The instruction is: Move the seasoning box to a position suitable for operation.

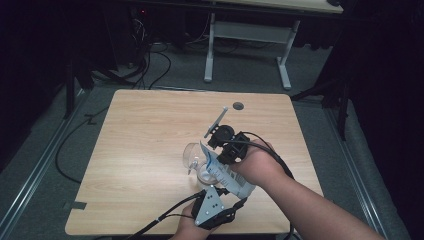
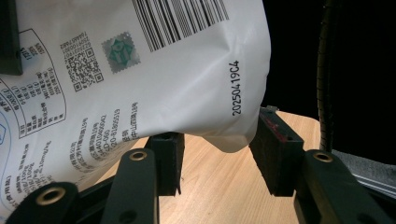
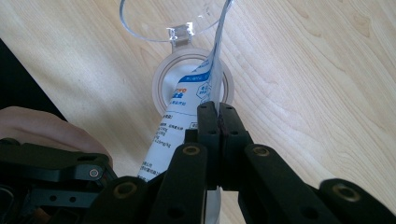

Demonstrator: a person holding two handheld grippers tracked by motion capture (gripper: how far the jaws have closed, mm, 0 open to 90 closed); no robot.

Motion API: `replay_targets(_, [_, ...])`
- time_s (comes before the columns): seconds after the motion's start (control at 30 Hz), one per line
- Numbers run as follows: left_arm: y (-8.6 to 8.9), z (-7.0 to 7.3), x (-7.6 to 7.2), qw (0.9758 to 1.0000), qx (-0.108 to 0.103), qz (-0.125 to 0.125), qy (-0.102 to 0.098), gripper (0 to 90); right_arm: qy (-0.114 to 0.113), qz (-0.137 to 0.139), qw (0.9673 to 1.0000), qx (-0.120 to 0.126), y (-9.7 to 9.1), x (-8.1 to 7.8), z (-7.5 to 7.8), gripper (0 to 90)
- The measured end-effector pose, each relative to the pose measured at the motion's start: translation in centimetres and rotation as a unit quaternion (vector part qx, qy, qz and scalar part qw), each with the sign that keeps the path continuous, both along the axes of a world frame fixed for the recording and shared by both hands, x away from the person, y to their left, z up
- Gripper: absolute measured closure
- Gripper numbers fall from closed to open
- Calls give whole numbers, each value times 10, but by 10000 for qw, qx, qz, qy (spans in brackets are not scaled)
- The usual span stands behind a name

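The white pouch (image 2: 154, 65) bore a barcode, a QR code and the printed code 20250419C4. It hung over a clear jar (image 3: 194, 81) on the wooden table (image 1: 145, 130), and the jar's hinged lid (image 3: 159, 21) stood open beside it. The right gripper (image 3: 218, 108) was clenched on the pouch edge. The left gripper (image 2: 217, 149) straddled the pouch's lower corner; whether its pads pressed could not be determined. A white desk frame (image 1: 250, 35) stood beyond the table.

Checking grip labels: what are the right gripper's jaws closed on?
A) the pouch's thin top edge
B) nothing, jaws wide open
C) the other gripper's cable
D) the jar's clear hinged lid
A: in the right gripper view the right gripper has its jaws pressed together on the thin edge of the white printed pouch, above the open clear jar.
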State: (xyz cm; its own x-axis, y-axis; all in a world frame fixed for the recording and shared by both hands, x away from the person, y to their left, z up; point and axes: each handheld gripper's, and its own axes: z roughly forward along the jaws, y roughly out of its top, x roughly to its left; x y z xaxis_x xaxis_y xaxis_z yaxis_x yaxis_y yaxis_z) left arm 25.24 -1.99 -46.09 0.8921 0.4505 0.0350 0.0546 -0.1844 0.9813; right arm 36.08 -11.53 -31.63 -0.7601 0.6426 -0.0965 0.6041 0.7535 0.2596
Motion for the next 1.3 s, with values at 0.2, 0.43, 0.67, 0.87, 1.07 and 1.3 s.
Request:
replay_targets(0.2, [0, 0, 0, 10000, -6, -5, -4, 564, -14, 15, 10000, 24, -1, 0, 0, 898])
replay_targets(0.43, [0, 0, -1, 10000, -17, -1, -3, 563, -13, 33, 10000, 4, 0, 0, 0, 898])
replay_targets(0.67, [-1, -1, -1, 10000, -3, 5, -14, 563, -16, 33, 10000, 2, -1, 0, 0, 898])
replay_targets(0.87, [-1, -1, -1, 10000, -22, 0, -3, 563, -5, 26, 10000, 7, -1, 0, -1, 898])
replay_targets(1.07, [-1, -1, -1, 10000, -18, 8, -8, 558, -7, 51, 10000, -8, 0, 1, -1, 898])
replay_targets(1.3, [-1, 0, -1, 10000, -33, -8, -11, 555, -5, 66, 10000, -20, 1, 1, -2, 898])
